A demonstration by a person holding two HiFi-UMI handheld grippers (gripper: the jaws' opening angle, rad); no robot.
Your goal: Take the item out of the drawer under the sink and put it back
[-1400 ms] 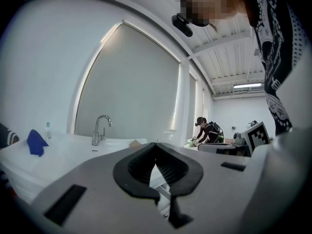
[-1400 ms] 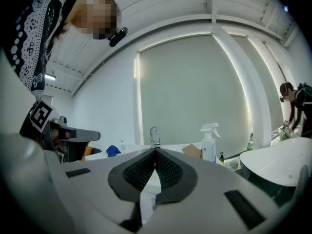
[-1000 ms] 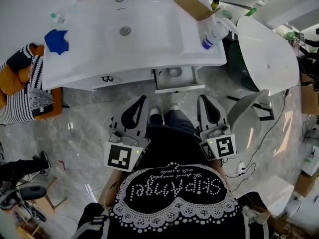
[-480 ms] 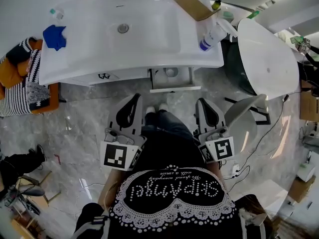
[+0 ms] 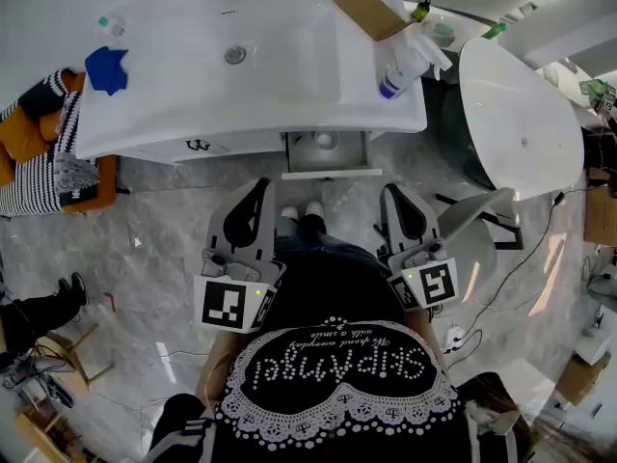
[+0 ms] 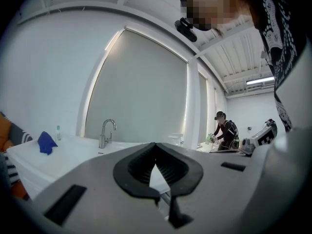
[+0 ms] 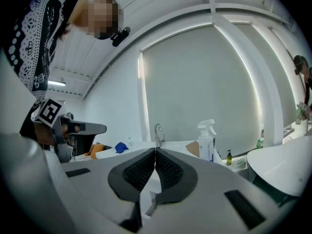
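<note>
With jaws together and nothing between them, the left gripper [image 5: 258, 193] and right gripper [image 5: 395, 195] hang short of the sink [image 5: 193, 95]. Under the sink the drawer [image 5: 328, 171] stands open, a pale round item [image 5: 326, 141] inside. Taking it out looks not yet begun, and the next move calls for reaching in with one gripper's jaws parted.

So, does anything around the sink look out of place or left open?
Yes: the drawer under the sink stands pulled out, with a round item lying inside it. Nothing looks spilled or damaged.
</note>
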